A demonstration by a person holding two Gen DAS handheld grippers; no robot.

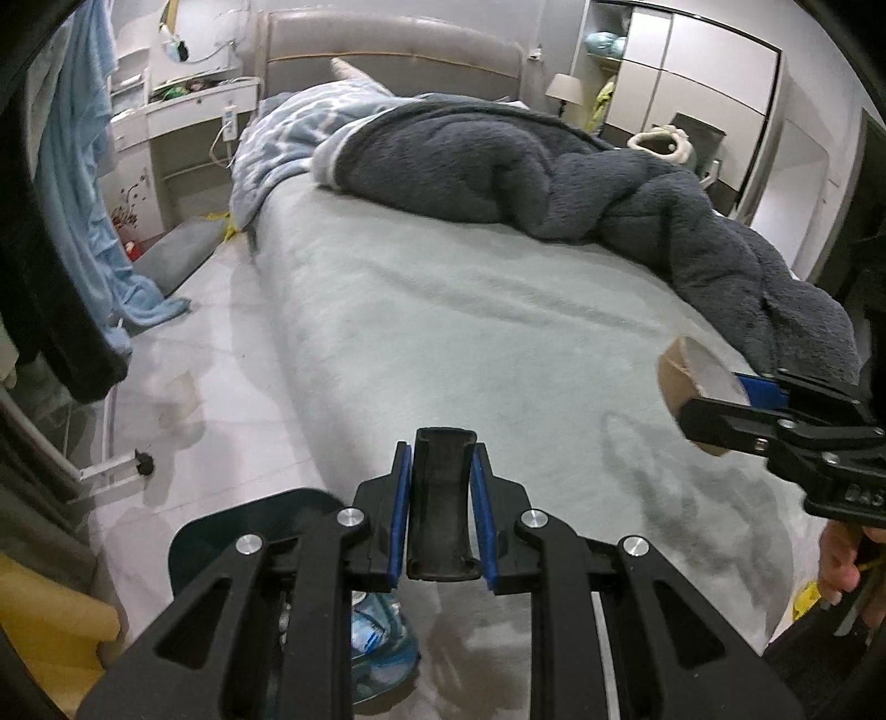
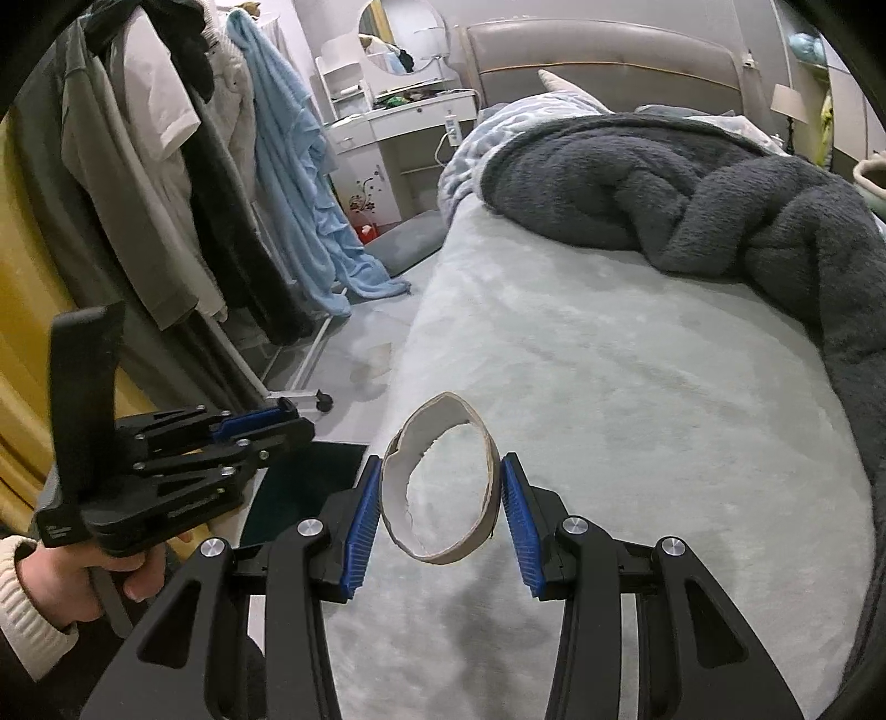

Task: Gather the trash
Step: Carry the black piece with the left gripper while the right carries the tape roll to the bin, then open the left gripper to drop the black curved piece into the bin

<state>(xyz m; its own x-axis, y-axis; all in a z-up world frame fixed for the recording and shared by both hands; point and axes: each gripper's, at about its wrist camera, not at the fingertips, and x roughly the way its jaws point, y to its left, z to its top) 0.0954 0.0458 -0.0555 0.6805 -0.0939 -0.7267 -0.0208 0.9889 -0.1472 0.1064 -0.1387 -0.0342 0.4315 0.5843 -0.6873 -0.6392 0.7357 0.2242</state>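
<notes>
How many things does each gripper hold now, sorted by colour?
Black: 1, the curved black plastic handle in the left gripper.
Brown: 1, the torn brown cardboard ring in the right gripper.
Total: 2

A lived-in home bedroom: a bed with a padded headboard carries a rumpled dark grey fleece blanket. A white dressing table with a round mirror stands beside it, clothes hang on a rack, and a wardrobe and bedside lamp flank the far side.
</notes>
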